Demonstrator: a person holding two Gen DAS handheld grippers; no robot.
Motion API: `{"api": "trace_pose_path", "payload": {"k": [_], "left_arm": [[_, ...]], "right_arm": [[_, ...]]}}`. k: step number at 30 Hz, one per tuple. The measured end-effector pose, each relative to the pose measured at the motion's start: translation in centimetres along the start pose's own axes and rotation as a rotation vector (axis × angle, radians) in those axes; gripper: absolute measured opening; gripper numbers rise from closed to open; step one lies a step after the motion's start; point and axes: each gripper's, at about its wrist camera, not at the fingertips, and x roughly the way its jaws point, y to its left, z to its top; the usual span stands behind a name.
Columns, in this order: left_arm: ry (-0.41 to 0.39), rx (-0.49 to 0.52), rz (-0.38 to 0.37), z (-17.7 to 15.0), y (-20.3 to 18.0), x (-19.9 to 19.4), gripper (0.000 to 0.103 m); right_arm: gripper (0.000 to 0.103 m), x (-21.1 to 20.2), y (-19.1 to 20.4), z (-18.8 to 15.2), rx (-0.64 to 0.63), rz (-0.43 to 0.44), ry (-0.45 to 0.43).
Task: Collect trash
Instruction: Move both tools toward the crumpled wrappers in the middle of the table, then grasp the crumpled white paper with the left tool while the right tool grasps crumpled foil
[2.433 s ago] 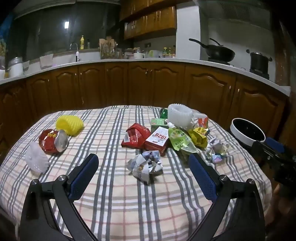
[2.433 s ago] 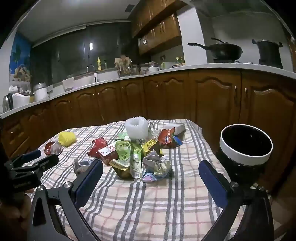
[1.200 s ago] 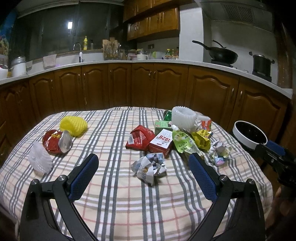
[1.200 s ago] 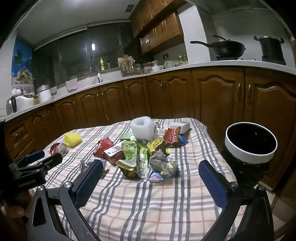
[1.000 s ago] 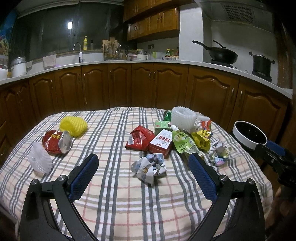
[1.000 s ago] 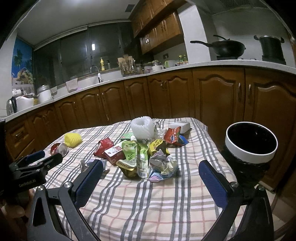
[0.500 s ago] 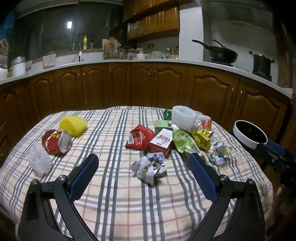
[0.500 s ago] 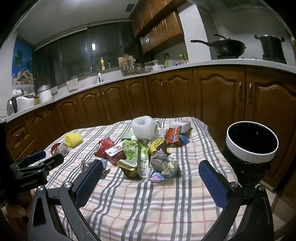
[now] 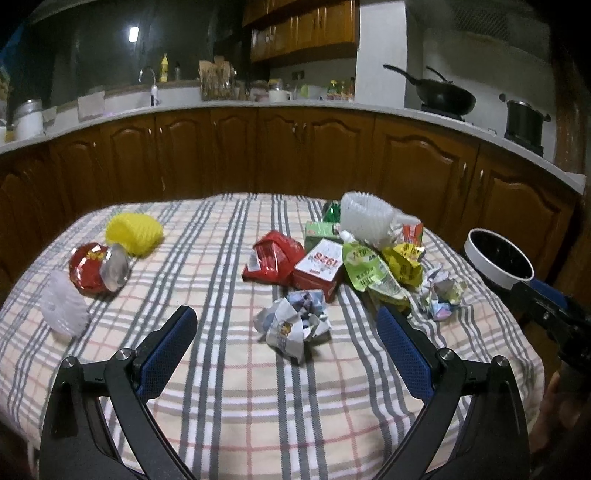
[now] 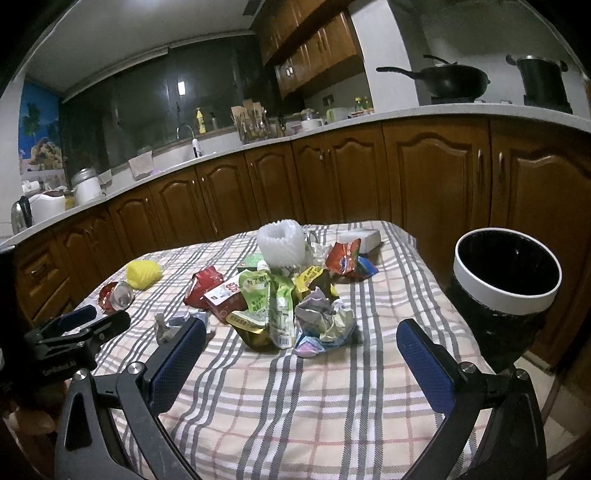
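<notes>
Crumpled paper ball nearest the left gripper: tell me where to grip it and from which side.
Grip the crumpled paper ball across its bulging middle, coming from the near side with the open left gripper, which already frames it. It sits apart from the red carton behind it, on the bare tablecloth, so both fingers should have room either side.

Light: dim, one ceiling lamp mirrored in the far dark glass window [image 9: 133,34]
Edges: fisheye-bent, black corners
Focus: fairly sharp
</notes>
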Motion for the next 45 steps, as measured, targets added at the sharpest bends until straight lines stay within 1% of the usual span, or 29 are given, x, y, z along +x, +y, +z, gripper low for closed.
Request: {"api": "trace_pose_path", "payload": {"k": [4,13,21,24,25,26,27,28,29,30,31,32,33,37,38,41,42,45], "left_arm": [[0.047,0.000,-0.009,-0.1,-0.1,1.5,0.100],[0.124,-0.013,-0.009,0.4,0.1,4.4,0.100],[0.210,-0.026,-0.012,0.5,0.7,8.0,0.100],[0.232,-0.015,-0.018,0.4,0.5,8.9,0.099],[0.239,-0.010,-0.019,0.3,0.5,9.1,0.099],[0.249,-0.003,-0.023,0.2,0.4,9.4,0.094],[0.257,0.003,-0.029,0.1,0.3,9.7,0.083],[0.268,0.009,-0.035,0.0,0.2,9.9,0.076],[0.283,0.015,-0.047,-0.1,0.1,10.2,0.061],[0.294,0.020,-0.059,-0.2,0.0,10.5,0.052],[0.295,0.025,-0.062,-0.3,-0.1,10.5,0.052],[0.284,0.033,-0.063,-0.3,-0.2,10.4,0.048],[0.275,0.043,-0.066,-0.2,-0.4,10.1,0.043],[0.255,0.058,-0.097,0.4,-1.0,9.3,0.035],[0.246,0.058,-0.107,0.6,-1.1,8.9,0.030],[0.220,0.065,-0.134,1.4,-1.8,8.0,0.029],[0.210,0.071,-0.138,1.6,-2.1,7.7,0.026],[0.184,0.088,-0.160,2.4,-3.1,6.9,0.026]], "right_arm": [[0.103,1.0,-0.7,0.2,0.016,0.005,0.031],[0.102,3.7,-1.9,0.4,0.054,0.013,0.109],[0.093,7.8,-2.9,0.8,0.085,0.016,0.214],[0.089,9.4,-3.3,0.6,0.097,0.018,0.257],[0.086,10.0,-3.5,0.4,0.103,0.021,0.275],[0.079,10.4,-3.6,0.3,0.107,0.026,0.284],[0.074,10.8,-3.8,0.1,0.117,0.036,0.302],[0.060,11.1,-3.8,-0.1,0.124,0.042,0.315],[0.054,11.5,-3.9,-0.2,0.130,0.050,0.329],[0.053,11.6,-4.0,-0.4,0.134,0.053,0.334],[0.048,11.6,-4.0,-0.4,0.133,0.054,0.331],[0.045,11.4,-4.0,-0.3,0.129,0.059,0.325],[0.044,11.1,-4.1,-0.2,0.127,0.067,0.315],[0.039,10.2,-4.0,0.4,0.116,0.081,0.290],[0.039,10.1,-4.0,0.4,0.117,0.083,0.285],[0.039,9.2,-4.2,0.9,0.123,0.088,0.265],[0.039,8.8,-4.5,1.0,0.128,0.088,0.256],[0.039,7.9,-5.5,1.5,0.147,0.083,0.237]]}}
